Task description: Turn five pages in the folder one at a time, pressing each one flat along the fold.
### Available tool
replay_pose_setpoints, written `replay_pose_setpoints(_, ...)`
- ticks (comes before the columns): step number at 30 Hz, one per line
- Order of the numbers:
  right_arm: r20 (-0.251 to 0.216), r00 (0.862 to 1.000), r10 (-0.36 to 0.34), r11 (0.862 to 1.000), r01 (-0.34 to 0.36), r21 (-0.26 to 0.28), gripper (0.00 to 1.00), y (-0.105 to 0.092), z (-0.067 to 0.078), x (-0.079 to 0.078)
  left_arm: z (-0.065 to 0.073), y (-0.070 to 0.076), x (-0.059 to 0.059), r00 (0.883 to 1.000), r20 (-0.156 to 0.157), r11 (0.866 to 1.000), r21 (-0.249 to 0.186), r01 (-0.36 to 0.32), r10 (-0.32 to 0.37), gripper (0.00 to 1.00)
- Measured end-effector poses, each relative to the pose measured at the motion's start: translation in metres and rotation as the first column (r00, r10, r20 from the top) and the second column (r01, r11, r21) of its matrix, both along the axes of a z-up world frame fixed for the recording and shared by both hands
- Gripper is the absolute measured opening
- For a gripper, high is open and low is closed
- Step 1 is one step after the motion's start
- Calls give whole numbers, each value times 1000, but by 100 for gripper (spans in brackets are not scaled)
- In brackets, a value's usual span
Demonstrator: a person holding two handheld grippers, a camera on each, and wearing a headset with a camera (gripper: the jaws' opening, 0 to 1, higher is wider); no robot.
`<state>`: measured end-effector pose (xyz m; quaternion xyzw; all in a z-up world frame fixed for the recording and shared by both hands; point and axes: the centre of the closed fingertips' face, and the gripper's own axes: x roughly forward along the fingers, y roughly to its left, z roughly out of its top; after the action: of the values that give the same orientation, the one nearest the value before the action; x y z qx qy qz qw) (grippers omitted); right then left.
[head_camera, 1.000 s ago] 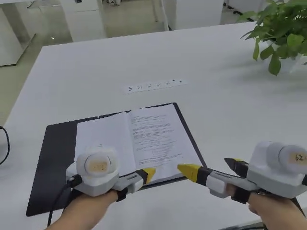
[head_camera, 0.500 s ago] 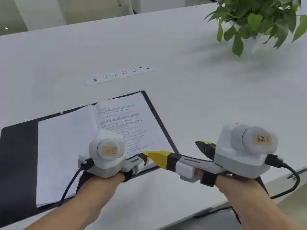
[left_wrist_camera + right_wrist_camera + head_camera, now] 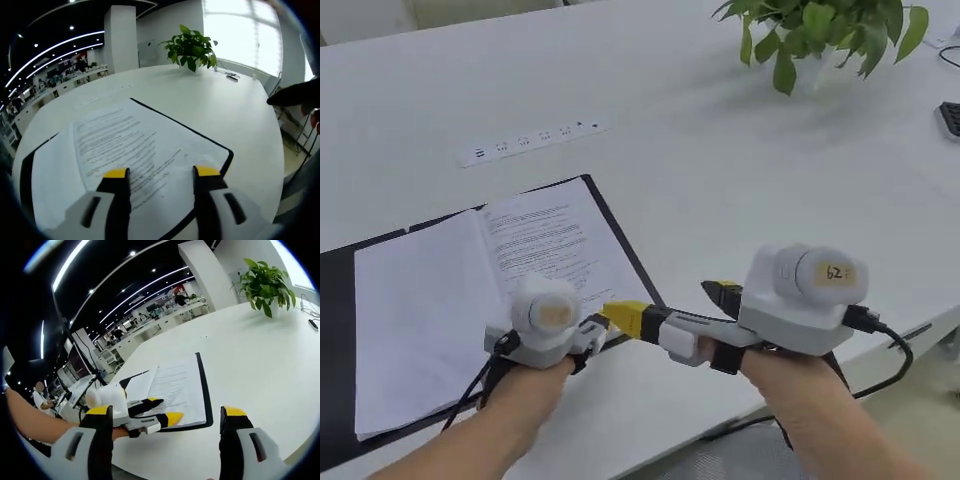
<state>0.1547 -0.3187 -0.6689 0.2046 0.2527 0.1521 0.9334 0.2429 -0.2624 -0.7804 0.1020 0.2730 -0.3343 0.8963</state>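
Observation:
The black folder (image 3: pixel 605 215) lies open on the white table, its right-hand printed page (image 3: pixel 545 245) flat. My left gripper (image 3: pixel 592 335) hovers open at the folder's near right corner, its yellow-tipped jaws (image 3: pixel 161 172) spread above the printed page (image 3: pixel 125 142). My right gripper (image 3: pixel 675 303) is open too, coming in from the right. One yellow tip almost meets the left gripper, and the other jaw stands off the folder over bare table. In the right gripper view its jaws (image 3: pixel 166 412) frame the left gripper (image 3: pixel 125 402) and the folder (image 3: pixel 175 382).
A potted plant (image 3: pixel 810 30) stands at the far right and a row of sockets (image 3: pixel 530 140) is set into the table behind the folder. A keyboard corner (image 3: pixel 950 118) shows at the right edge. The table's front edge (image 3: pixel 740 415) runs just below my hands.
The head camera has swung right, shifting the folder left in the picture. The right gripper has closed in on the left gripper at the folder's near corner. Pages lie as before.

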Motion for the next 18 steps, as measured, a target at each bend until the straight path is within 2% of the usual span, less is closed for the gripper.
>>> replay_pose_setpoints(7, -7, 1000, 2, 1000, -2, 15, 87, 3, -3, 0, -1, -5, -4, 1000, 26, 1000, -10, 12, -12, 36)
replay_pose_setpoints(11, -11, 1000, 5, 1000, -5, 19, 87, 4, -5, 1, -1, 0, 0, 999, 33, 1000, -22, -12, 13, 29)
replay_pose_setpoints(18, -24, 1000, 9, 999, -9, 34, 86, 7, -9, 2, -1, 0, 2, 999, 47, 1000, -21, -14, 15, 25)
